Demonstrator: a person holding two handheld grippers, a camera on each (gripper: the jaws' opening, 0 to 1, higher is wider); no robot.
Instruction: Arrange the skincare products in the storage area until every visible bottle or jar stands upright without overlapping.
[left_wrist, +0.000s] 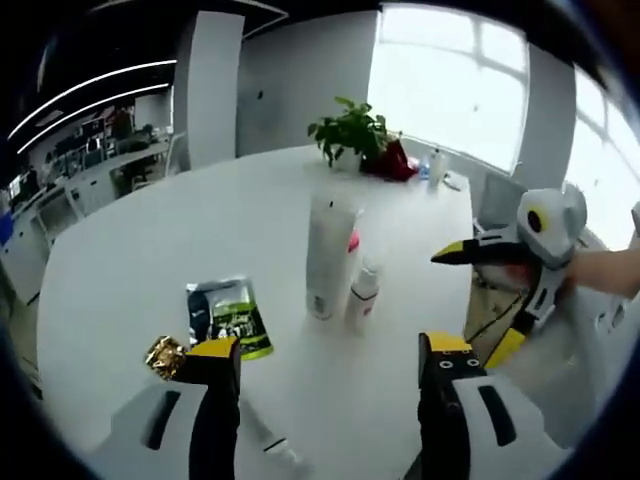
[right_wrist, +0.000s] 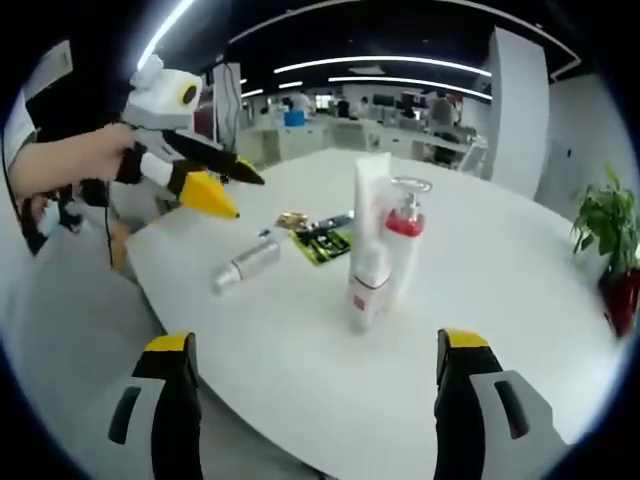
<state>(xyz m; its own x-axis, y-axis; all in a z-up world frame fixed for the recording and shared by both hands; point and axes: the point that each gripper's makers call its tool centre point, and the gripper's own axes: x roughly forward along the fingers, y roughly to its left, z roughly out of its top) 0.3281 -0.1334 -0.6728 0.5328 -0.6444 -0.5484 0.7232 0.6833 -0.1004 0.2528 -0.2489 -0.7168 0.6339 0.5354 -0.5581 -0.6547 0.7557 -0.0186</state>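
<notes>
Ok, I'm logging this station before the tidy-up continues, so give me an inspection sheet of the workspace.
Surface: white round table, mostly bare.
Job's things: tall white tube, pump bottle and small white bottle upright, close together; silver tube lying on its side.
Clutter: green sachet, gold wrapper.
Grippers: left gripper open, empty; right gripper open, empty.
Cables: dark cable beside the table.
Surroundings: potted plant, window, office desks.

My left gripper (left_wrist: 330, 365) hangs open above the white table (left_wrist: 150, 250). I see a tall white tube (left_wrist: 328, 255) upright beside a small bottle (left_wrist: 362, 293), a green sachet (left_wrist: 232, 318), and the right gripper (left_wrist: 520, 262) at the side.
</notes>
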